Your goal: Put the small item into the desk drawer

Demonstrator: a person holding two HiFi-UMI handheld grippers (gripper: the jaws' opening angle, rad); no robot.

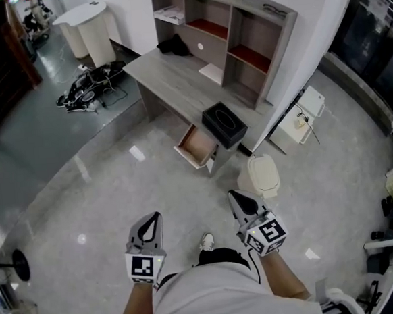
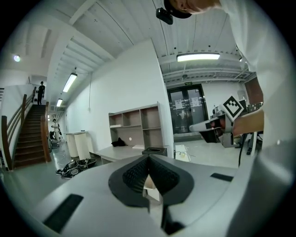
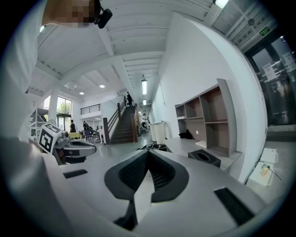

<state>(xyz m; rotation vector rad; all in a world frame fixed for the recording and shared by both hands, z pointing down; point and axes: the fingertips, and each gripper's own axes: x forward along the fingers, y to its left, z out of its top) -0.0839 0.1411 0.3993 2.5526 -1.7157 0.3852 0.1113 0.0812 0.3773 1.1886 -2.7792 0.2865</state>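
**Left hand-held gripper and right hand-held gripper shut, drawer open ahead**

Nearest us, both hand-held grippers hang low over the grey floor, one on either side of our white shoe. They are well apart from each other and both point toward the desk. Each one's jaws meet at the tips. In the left gripper view a pale patch shows in the gap under the closed tips. We cannot tell whether that is the small item or the drawer beyond, so we cannot place the small item.

The drawer stands pulled out from the desk's front at its near end, open side up. Its long axis runs straight out from the desk toward us. A black box sits on the desk's near corner, above the drawer's inner end. A cream bin stands on the floor near the drawer, on the right hand-held gripper's side. Between us and the drawer's front edge lies a wide stretch of open floor. A heap of black cables lies well off by the desk's far end.
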